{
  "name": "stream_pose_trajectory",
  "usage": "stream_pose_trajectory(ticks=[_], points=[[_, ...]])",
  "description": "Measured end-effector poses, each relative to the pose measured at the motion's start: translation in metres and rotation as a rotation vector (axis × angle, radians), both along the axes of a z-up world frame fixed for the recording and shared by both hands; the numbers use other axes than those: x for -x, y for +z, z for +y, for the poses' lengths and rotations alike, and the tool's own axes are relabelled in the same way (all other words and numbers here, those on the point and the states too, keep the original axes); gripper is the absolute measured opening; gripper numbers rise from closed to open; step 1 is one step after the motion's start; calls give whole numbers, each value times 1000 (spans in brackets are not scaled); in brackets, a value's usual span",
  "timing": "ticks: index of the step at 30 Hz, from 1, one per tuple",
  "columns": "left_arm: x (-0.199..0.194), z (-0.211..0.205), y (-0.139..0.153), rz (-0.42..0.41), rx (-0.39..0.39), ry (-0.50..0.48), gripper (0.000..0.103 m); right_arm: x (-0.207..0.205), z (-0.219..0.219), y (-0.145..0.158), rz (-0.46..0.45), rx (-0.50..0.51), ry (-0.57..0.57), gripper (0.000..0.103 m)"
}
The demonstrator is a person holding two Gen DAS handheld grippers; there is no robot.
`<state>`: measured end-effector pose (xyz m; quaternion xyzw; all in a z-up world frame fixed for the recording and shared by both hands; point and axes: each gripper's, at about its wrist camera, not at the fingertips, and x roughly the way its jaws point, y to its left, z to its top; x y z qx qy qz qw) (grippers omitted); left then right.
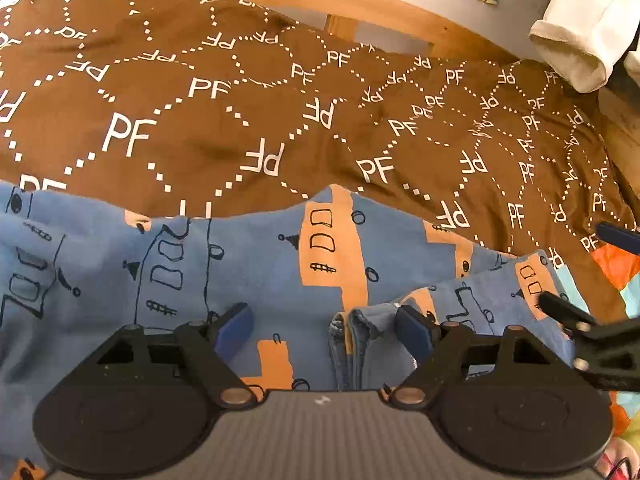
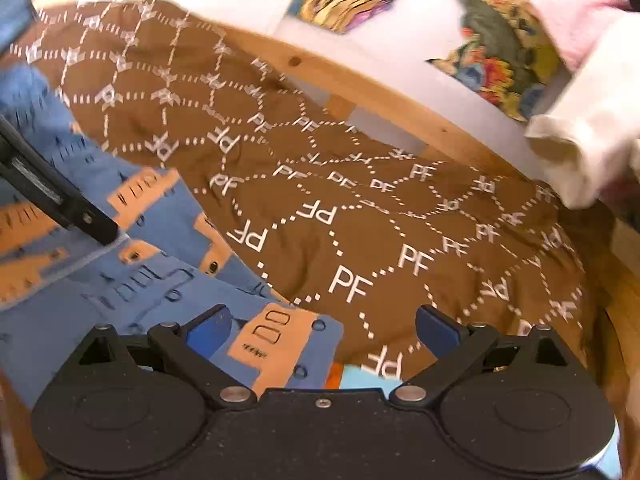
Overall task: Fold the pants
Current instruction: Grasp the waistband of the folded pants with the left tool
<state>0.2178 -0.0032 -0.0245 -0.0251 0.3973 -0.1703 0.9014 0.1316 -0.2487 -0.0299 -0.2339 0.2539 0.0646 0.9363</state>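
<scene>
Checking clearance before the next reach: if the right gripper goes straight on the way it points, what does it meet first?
Most likely the brown bedspread printed with white PF letters. The right gripper has open jaws, nothing between them. The blue patterned pants lie left of that line; depth is uncertain.

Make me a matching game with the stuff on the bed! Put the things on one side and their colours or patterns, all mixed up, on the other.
Things:
1. printed cotton pants
2. bed cover
3. rolled fabric bundle
4. wooden bed frame

Looks:
A. brown with white PF letters
B. light pine with dark knots
C. blue with orange patches and dark drawings
D. plain cream

Pairs: 1-C, 2-A, 3-D, 4-B
</scene>
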Motion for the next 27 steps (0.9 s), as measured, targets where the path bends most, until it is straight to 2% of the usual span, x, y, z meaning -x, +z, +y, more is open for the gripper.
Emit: stream_pose_trajectory(ticks=[2,4,7,9,10,11,12,16,18,21,24,27], points=[[0,0,-2,-10,-15,-11,84,-15,0,-13,8,65,8,99],[0,1,-2,-13,-26,-20,84,-25,-6,-26,22,101,-33,100],[2,-4,-1,-24,-61,-39,85,-33,-26,-26,33,5,-140,101],[4,-4,1,-27,-72,-42,85,-30,-33,-22,29,-16,-186,101],[6,-3,3,-26,-71,-40,89,-23,-34,-17,19,-32,-193,101],[9,-2,5,-24,-67,-44,97,-15,-34,-12,7,-54,-188,101],[12,-1,7,-19,-61,-54,100,-6,-33,-8,-4,-74,-181,101],[30,7,7,-1,-58,-57,103,40,-10,-1,-24,-126,-88,102],[40,6,0,-2,-125,-43,103,59,1,-7,-10,-100,-54,102],[56,-4,0,-50,-263,-65,102,70,10,-21,58,-54,-45,102],[65,-9,9,-32,-314,-51,102,65,4,-24,99,-80,-75,102],[80,-3,22,-49,-353,-27,103,58,0,-17,83,-111,-116,102]])
